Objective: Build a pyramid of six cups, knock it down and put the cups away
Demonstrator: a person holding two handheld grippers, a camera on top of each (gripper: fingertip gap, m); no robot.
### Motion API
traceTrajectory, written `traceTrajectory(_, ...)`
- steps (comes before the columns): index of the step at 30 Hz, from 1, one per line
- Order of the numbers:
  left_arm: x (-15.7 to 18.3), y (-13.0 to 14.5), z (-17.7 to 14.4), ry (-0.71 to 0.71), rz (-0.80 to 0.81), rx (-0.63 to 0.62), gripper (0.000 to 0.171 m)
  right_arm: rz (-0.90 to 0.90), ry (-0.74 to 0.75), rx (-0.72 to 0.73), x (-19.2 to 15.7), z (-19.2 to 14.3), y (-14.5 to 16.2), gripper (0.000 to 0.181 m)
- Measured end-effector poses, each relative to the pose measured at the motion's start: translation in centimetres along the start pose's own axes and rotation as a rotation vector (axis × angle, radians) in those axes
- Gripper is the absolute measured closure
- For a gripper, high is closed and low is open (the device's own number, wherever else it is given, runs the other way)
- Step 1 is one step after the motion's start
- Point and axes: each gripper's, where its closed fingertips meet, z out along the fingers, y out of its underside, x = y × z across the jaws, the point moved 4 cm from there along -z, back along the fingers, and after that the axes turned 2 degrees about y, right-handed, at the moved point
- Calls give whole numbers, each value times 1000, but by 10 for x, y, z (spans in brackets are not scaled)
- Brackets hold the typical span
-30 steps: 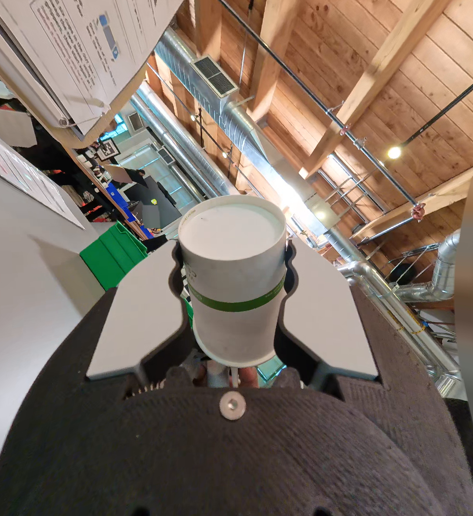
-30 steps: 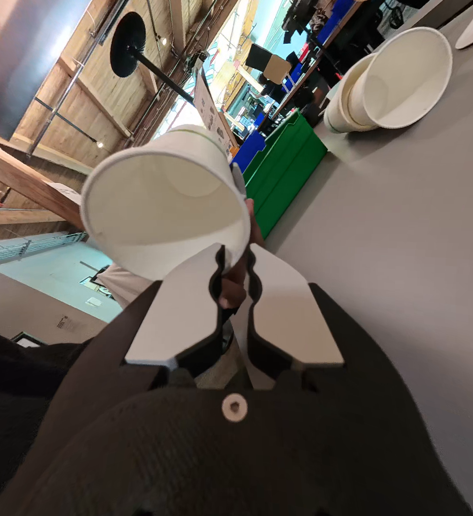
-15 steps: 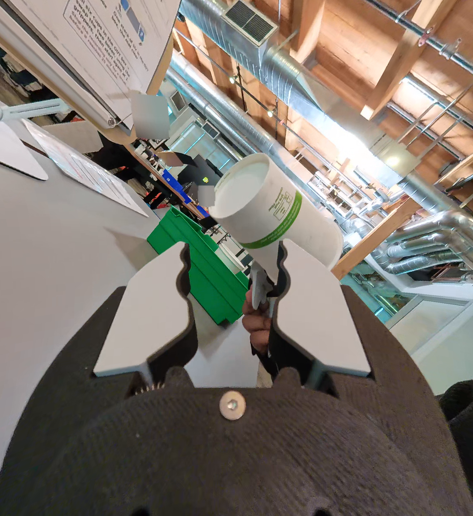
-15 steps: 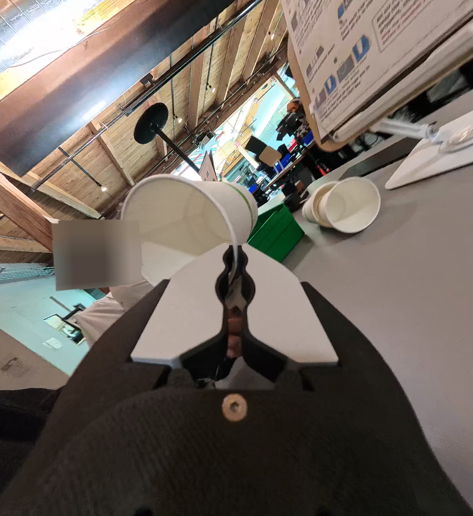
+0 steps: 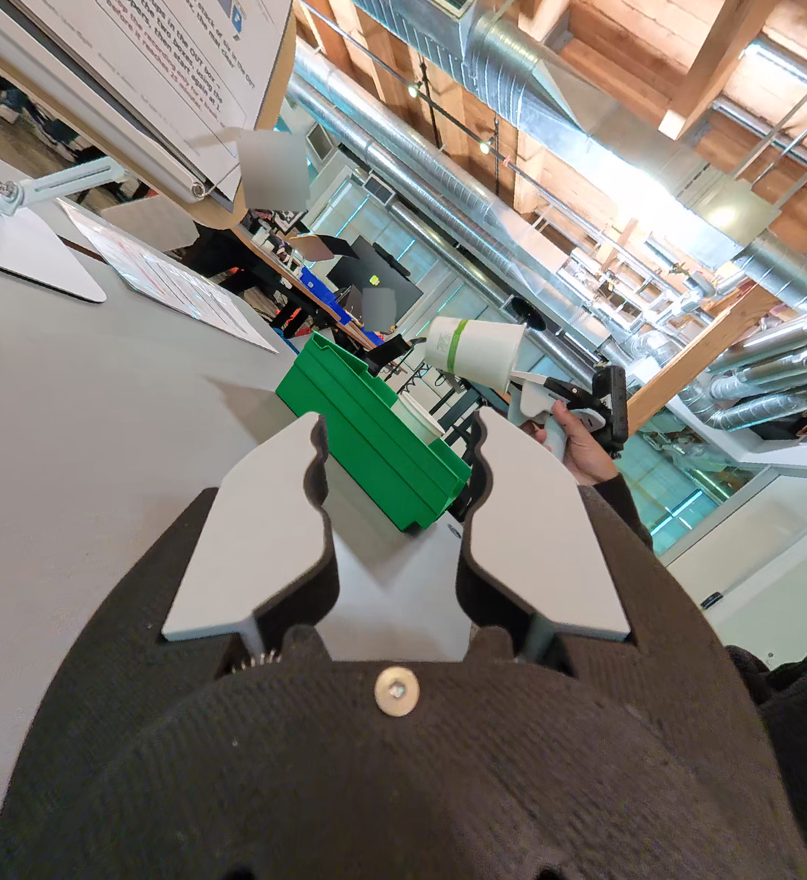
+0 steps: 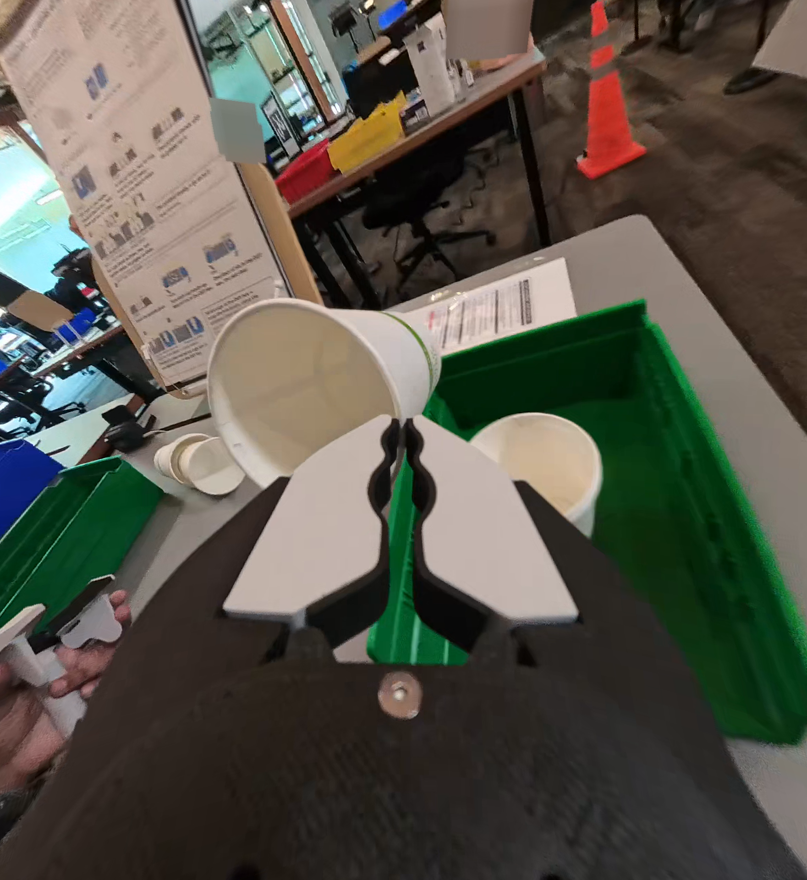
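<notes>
The right gripper [image 6: 401, 428] is pinching the rim of a white paper cup [image 6: 315, 381] with a green band. Its two fingers are pressed together on the thin wall of the cup, so the cup is hanging sideways in the middle of the right wrist view, with its open mouth turned to the camera and its base pointing away. Pinching only one edge is probably the reason the cup is tilting like this. It is hanging above the near left corner of a green bin [image 6: 677, 547] at the right of the frame. A second white cup [image 6: 539, 466] is standing upright inside this bin, just right of the fingers.

In the left wrist view the same held cup [image 5: 477, 352] is showing at centre right, in the air above the far end of the green bin [image 5: 373, 443]. The person's hand [image 5: 577, 447] is wrapping the handle of the right gripper, which is angled up and to the left.

The left gripper [image 5: 399, 452] is holding nothing. Its fingers are standing wide apart, and it is pointing low over the grey table [image 5: 82, 428] toward the bin.

At the left of the right wrist view, a few nested cups [image 6: 196, 464] are lying on their side on the table beside another green bin [image 6: 58, 524].
</notes>
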Motion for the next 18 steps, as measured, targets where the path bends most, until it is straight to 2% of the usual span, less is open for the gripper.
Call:
traceTrajectory(8,5,6,4,7,26,-35,113,-21,139,-172,63,-16,11,178)
traceTrajectory(18,4,6,4,-4,38,-41,113,-3,153,-226,72,-10,22,176)
